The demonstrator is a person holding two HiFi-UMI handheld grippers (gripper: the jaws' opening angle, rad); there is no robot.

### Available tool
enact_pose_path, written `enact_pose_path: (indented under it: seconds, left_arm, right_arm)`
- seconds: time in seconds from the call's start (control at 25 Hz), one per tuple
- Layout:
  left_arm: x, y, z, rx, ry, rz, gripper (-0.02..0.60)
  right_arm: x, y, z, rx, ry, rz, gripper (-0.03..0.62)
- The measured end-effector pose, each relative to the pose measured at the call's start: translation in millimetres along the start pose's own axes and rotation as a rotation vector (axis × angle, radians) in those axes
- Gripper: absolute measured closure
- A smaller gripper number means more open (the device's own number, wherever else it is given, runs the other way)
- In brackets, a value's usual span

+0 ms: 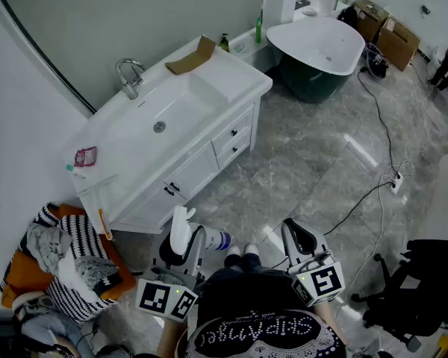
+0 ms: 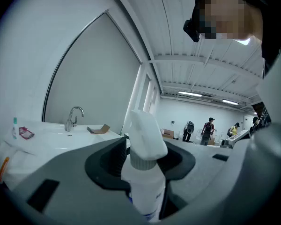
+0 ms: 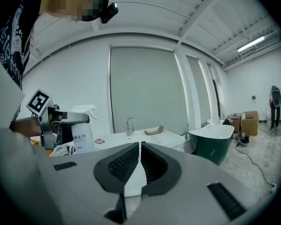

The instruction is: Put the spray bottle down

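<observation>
Spray bottle (image 2: 144, 135) is clamped in left gripper (image 2: 146, 159) jaws, held off the floor near sink counter (image 1: 209, 88). Right gripper (image 3: 139, 161) jaws are pressed together, empty. Clothes pile (image 1: 71, 259) is seen only in head view, distant people (image 2: 208, 131) only in left gripper view.

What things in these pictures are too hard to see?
Left gripper view: the bottom of the white plastic spray bottle is cut off by the lower edge.
Right gripper view: its label print is too small to read.
Head view: the small red packet on the white sink counter is too small to identify.
</observation>
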State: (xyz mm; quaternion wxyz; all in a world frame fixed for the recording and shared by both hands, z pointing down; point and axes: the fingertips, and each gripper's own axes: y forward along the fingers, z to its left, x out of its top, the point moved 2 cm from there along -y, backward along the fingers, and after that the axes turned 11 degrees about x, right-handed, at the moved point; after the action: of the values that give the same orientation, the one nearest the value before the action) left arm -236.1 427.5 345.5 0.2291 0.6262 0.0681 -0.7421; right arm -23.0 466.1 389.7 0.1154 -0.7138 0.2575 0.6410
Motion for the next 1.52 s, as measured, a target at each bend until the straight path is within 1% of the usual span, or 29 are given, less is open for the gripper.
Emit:
enact_pose_path:
  seconds: [0.2, 0.44, 0.6, 0.72, 0.84, 1.04, 1.24, 1.4, 1.52]
  left_arm:
    - [-3.0, -2.0, -14.4, -0.009, -0.021, -0.038, 0.402]
    - [-11.9, -2.9, -35.0, -0.019, -0.024, -0.056, 0.402]
    - [-14.1, -1.5, -43.5, -0.024, -0.025, -0.045, 0.402]
    - [-15.5, 3.9, -42.3, -0.022, -0.013, -0.035, 0.402]
    - [-15.6, 12.5, -37.7, -0.020, 0.002, -0.025, 0.402]
    - [-9.0, 42.6, -24.5, -0.035, 0.023, -0.021, 0.402]
    - [7.6, 85.2, -12.9, -0.098, 0.036, -0.034, 0.402]
    - [25.3, 119.4, -0.8, -0.145, 0.059, -0.022, 0.402]
    - [34.8, 138.9, 7.8, -0.168, 0.068, -0.020, 0.402]
  right_arm:
    - [-7.8, -14.7, -8.8, 0.002, -0.014, -0.005, 0.567]
    - [-15.9, -30.8, -21.4, 0.006, -0.032, 0.005, 0.568]
    - [-21.2, -29.7, -21.1, 0.047, -0.039, 0.026, 0.566]
    - [-23.1, -23.6, -21.7, 0.056, -0.025, 0.025, 0.566]
    - [-22.8, -14.4, -21.2, 0.067, -0.009, 0.033, 0.566]
    - [-17.5, 12.6, -30.8, 0.059, -0.084, 0.078, 0.566]
    - [-0.6, 51.9, -48.5, 0.039, -0.086, 0.072, 0.566]
    - [21.0, 86.9, -58.6, 0.017, -0.085, 0.053, 0.566]
    - [31.6, 103.4, -65.6, -0.015, -0.096, 0.046, 0.566]
